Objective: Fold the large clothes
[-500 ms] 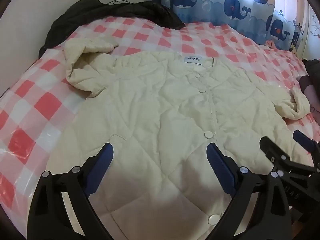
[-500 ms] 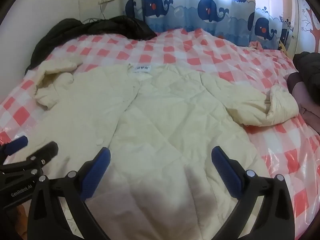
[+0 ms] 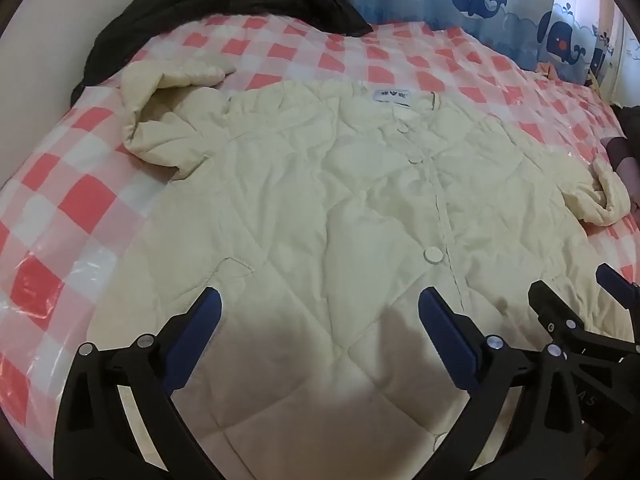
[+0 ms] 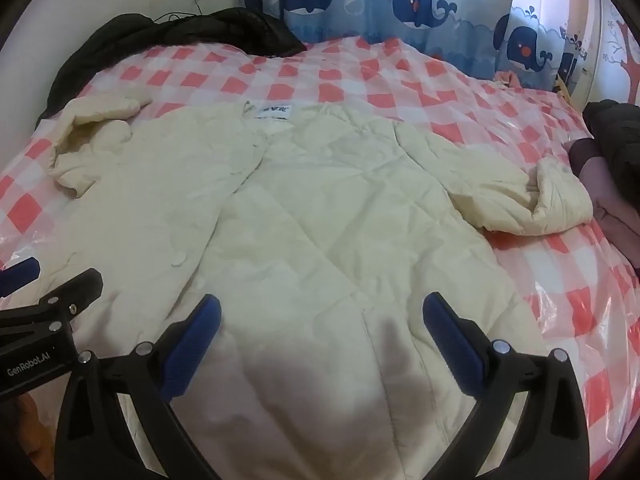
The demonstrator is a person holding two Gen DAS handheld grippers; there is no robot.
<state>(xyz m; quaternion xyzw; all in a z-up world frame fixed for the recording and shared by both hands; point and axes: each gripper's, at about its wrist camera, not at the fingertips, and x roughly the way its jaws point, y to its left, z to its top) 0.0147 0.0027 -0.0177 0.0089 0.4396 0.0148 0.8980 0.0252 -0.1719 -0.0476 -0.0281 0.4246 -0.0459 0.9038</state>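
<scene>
A cream quilted jacket (image 3: 320, 208) (image 4: 320, 216) lies spread front-up on the bed, buttoned, collar label toward the far side. Its left sleeve (image 3: 168, 120) is bunched at the upper left and its right sleeve (image 4: 532, 200) is crumpled at the right. My left gripper (image 3: 320, 312) hovers open over the jacket's lower left panel, nothing between its blue pads. My right gripper (image 4: 322, 316) hovers open over the lower right panel, also empty. Each gripper shows at the edge of the other's view: the right gripper (image 3: 576, 296), the left gripper (image 4: 52, 280).
The bed carries a red-and-white checked cover (image 3: 72, 208) (image 4: 568, 280) under clear plastic. A black garment (image 3: 208, 4) (image 4: 168, 36) lies along the far left by the wall. Dark clothes (image 4: 616, 136) are piled at the right edge. Whale-print curtains (image 4: 420, 4) hang behind.
Both grippers have tipped slightly downward toward the jacket's lower part; the jacket itself has not moved and both grippers stay open.
</scene>
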